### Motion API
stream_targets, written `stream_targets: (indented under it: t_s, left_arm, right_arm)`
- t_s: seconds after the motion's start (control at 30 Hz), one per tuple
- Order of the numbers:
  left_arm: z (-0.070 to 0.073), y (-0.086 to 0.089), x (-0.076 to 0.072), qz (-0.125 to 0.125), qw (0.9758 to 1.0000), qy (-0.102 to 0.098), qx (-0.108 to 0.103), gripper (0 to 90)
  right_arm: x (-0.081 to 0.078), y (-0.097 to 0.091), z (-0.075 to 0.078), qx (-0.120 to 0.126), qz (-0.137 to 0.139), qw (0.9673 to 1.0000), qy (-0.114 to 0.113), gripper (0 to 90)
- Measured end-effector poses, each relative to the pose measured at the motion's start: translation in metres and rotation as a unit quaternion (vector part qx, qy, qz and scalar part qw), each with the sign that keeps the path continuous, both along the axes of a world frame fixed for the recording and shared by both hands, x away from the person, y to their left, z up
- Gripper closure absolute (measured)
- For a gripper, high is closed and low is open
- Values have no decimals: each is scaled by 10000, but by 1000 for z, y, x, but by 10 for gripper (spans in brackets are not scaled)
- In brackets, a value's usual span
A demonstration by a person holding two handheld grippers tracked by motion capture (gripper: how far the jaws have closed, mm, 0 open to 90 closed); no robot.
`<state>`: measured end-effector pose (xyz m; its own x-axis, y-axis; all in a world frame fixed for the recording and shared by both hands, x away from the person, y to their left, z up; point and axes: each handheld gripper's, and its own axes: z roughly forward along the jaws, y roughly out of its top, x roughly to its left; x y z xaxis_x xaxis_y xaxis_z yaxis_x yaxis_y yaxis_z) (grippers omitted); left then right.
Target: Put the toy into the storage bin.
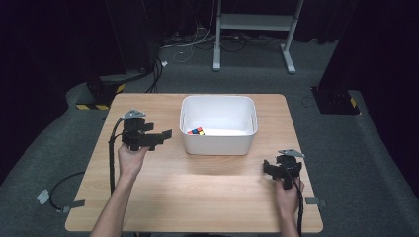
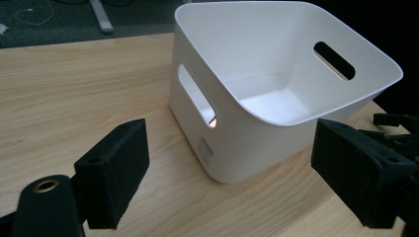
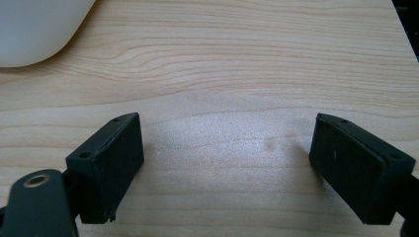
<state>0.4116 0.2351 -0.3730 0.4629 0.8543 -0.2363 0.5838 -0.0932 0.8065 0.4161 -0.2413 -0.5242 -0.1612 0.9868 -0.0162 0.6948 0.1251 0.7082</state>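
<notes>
Listing left to right in the high view: left tongs, hand-held at centre left, jaws apart and empty, aimed at the white bin. Bin stands at upper centre of the desk; a colourful cube lies inside, at its lower-left corner. Right tongs, at lower right, jaws apart, empty, over bare desk.

White plastic bin, open-topped, upright, slot handles in its end walls. Stands just right of the left tongs, beyond and left of the right tongs. Multicoloured puzzle cube lies inside, in the corner nearest the left tongs.
</notes>
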Motion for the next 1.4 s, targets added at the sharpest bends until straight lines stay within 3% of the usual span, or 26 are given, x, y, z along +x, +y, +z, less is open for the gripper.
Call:
stream_targets:
  t_s: [1.4]
  left_arm:
    - [-15, 17, -17, 98, 9998, 156, -43, 151]
  right_arm:
    - [0, 0, 0, 2, 0, 10000, 0, 130]
